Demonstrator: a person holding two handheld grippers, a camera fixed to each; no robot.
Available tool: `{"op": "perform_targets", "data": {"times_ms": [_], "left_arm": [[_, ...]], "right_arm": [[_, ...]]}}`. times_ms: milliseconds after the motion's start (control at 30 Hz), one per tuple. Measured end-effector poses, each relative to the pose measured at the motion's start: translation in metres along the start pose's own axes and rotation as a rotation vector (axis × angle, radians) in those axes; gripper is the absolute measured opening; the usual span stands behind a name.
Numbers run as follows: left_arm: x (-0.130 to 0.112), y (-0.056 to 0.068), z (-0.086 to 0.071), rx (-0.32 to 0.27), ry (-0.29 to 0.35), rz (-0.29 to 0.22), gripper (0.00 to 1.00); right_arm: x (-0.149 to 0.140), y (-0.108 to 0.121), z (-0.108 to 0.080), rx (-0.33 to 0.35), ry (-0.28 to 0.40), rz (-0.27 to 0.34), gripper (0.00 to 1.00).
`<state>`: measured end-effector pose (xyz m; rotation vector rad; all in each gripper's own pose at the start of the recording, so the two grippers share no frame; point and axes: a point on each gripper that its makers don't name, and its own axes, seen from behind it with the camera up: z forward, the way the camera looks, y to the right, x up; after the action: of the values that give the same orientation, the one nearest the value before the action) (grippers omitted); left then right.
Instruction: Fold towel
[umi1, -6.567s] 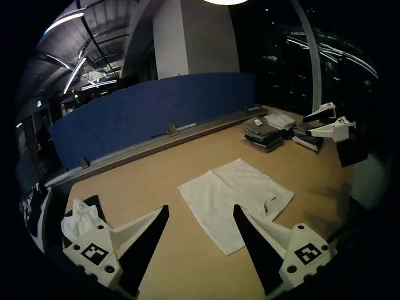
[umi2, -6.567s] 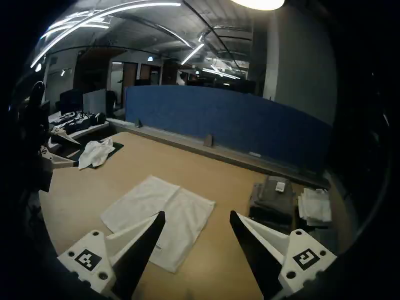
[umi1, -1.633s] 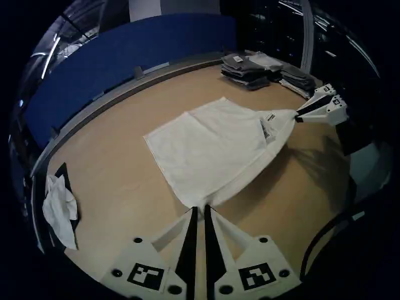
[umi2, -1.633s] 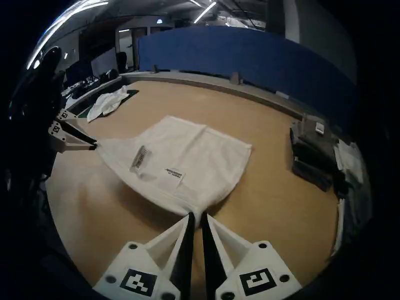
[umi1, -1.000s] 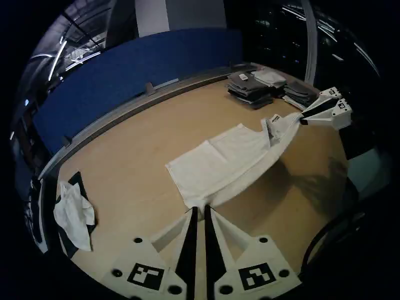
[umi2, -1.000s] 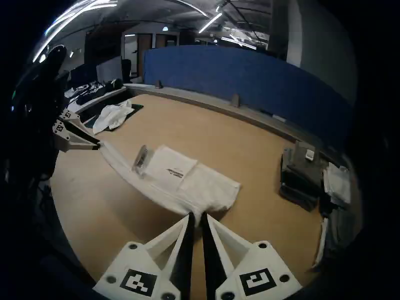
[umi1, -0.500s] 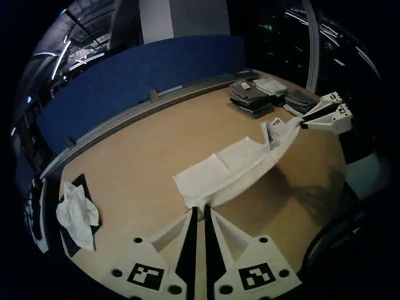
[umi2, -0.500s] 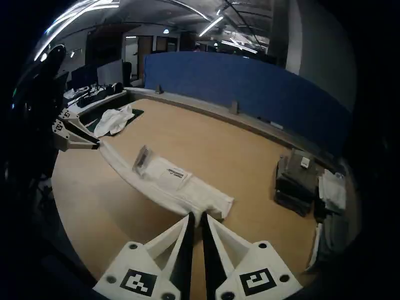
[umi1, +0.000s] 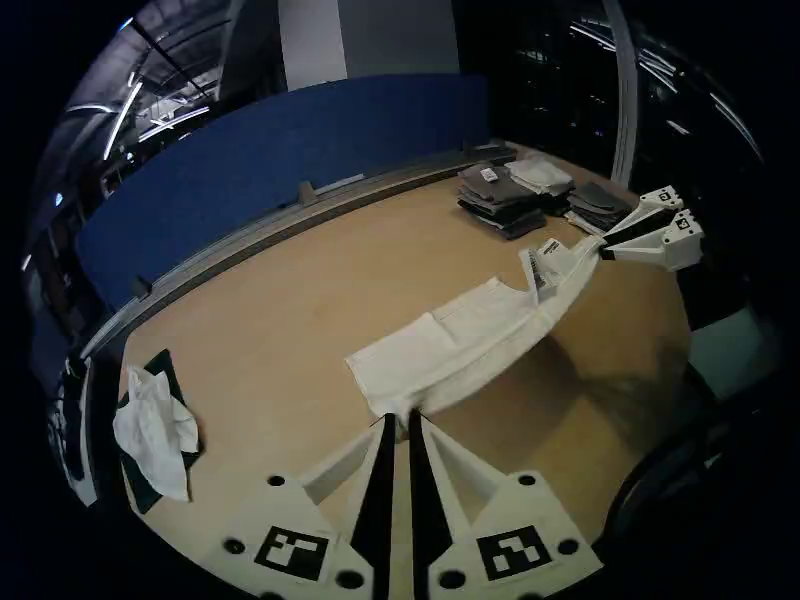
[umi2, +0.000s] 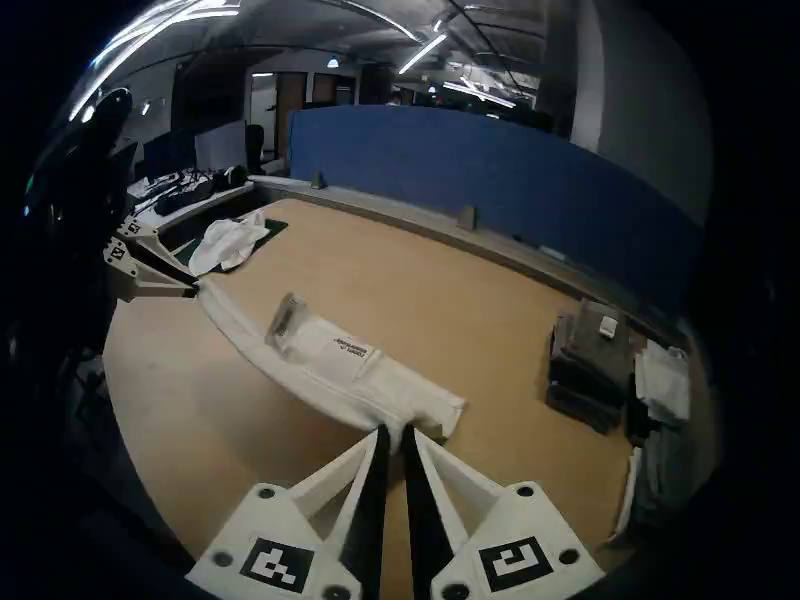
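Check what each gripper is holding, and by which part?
Both hold the white towel by its corners: left gripper shut on one, right gripper on the other, with the edge between them lifted off the table.

Both views are dim, lit from overhead by ceiling strip lights (umi2: 425, 50) that streak and bend toward the rounded edges. There fisheye distortion curves the blue partition (umi2: 480, 190) and detail sinks into darkness. The tan worktop (umi1: 280, 300) is softly and evenly lit, the white towel (umi1: 450, 335) is the brightest thing yet shows no glare, and a blurred shadow (umi1: 610, 385) lies beside it.
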<state>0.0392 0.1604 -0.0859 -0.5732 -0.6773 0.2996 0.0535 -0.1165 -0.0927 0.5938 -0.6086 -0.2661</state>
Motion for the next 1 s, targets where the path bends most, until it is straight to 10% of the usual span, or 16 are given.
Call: {"op": "perform_targets", "data": {"times_ms": [567, 1000], "left_arm": [[-0.001, -0.002, 0.017, -0.004, -0.019, -0.009, 0.09], [0.000, -0.014, 0.061, -0.007, -0.052, -0.037, 0.09]], "right_arm": [[-0.003, 0.008, 0.013, 0.002, -0.030, -0.001, 0.11], [-0.010, 0.024, 0.056, 0.001, -0.076, 0.013, 0.11]]}}
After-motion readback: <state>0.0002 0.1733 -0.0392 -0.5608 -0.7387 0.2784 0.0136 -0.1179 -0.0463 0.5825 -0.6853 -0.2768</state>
